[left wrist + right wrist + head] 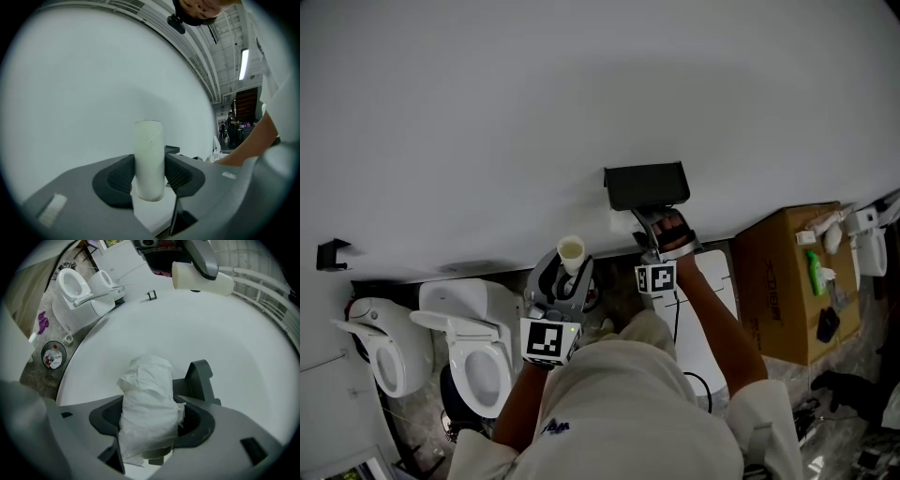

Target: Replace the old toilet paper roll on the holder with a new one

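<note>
Starting at the left, I count two toilets (378,349) (478,361) on the floor below the wall, neither of them part of the job. My left tongs (150,176) are half closed and gripping the one bare core (149,154), which stands upright and clear of the wall. I take it for the old one, kept out of the way so the other hand has room. Further right, my right tongs (151,425) stand wide, clamped across the one new roll (147,399), whose outer sheet is crumpled and loose. They hold it close under the single black holder (645,186) on the wall. To me that looks like lining it up to go on, and it is not yet seated. One cardboard box (787,281) sits on the floor at the far right.
</note>
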`<action>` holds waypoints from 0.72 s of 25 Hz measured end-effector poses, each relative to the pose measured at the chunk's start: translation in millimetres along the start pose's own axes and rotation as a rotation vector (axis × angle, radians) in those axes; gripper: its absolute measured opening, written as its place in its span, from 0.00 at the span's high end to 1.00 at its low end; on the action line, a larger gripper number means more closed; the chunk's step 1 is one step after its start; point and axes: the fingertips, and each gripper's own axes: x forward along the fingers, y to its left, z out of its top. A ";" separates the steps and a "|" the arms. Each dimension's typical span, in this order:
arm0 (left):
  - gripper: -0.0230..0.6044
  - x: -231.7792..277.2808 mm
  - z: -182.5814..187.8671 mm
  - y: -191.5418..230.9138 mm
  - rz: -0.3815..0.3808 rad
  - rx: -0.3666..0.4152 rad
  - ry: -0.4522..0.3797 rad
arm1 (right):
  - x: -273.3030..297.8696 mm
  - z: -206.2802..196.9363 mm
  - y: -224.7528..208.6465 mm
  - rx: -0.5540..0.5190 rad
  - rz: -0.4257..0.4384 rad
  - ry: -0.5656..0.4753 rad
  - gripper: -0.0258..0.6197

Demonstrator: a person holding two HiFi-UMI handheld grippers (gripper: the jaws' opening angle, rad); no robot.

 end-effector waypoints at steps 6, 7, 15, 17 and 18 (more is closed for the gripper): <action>0.65 -5.1 6.0 6.9 0.029 -0.001 -0.004 | -1.8 -0.4 -0.8 0.052 0.050 -0.002 0.47; 0.65 -6.7 4.6 8.5 0.029 0.003 0.001 | -3.4 0.8 -2.0 0.084 0.061 -0.004 0.43; 0.65 -12.5 -17.6 19.5 0.051 0.001 0.061 | -46.3 13.3 -26.1 0.256 -0.005 -0.010 0.41; 0.65 -12.2 -18.4 18.2 0.040 0.006 0.067 | -58.5 15.7 -33.5 0.326 -0.032 -0.006 0.41; 0.65 -11.8 -18.2 17.0 0.034 0.009 0.069 | -64.9 16.8 -37.6 0.360 -0.043 -0.006 0.41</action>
